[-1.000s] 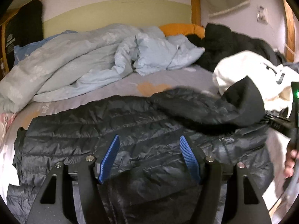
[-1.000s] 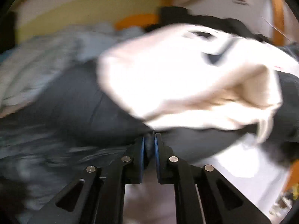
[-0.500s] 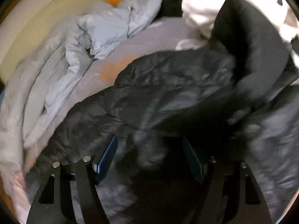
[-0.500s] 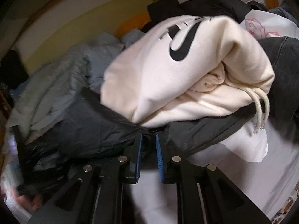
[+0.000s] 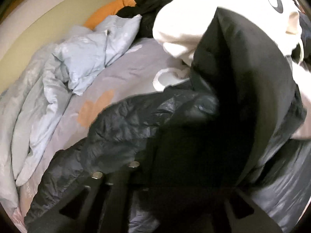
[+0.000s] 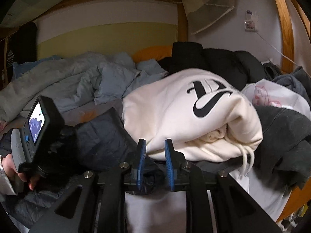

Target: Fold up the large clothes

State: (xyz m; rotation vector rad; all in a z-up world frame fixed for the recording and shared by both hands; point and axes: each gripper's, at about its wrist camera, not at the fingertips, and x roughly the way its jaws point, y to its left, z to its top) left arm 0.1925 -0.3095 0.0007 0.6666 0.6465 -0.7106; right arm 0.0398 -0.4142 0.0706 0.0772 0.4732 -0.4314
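While the fold is only partly made, the left tool is closed, its tips buried in the dark cloth of the black puffer jacket; from the way the fabric bunches there it seems to be pinching a fold of it, though the pads are hidden. Seen from the right side, a hand holds that tool low over the jacket's crumpled edge. The right tool has its jaws opening, blue ribbed pads apart, with nothing pressed between them; a bit of dark jacket fabric lies just below them.

As for progress, I judge it early to middle: one part of the jacket, a smooth matte panel, perhaps the hood or a sleeve, stands lifted over the body, and the rest lies rumpled across the bed. Bringing the sides in, flattening and the final folds are not yet done.

The jacket is thin, shiny and quilted, creasing into small sharp wrinkles. Just beyond it, touching its far edge, sits a cream hoodie, thick and soft, rolled into a rounded bundle with a black logo and a dangling cord. Farther back lie a pale blue duvet, puffy and heaped, dark clothes in a pile, and an orange pillow against the wall.
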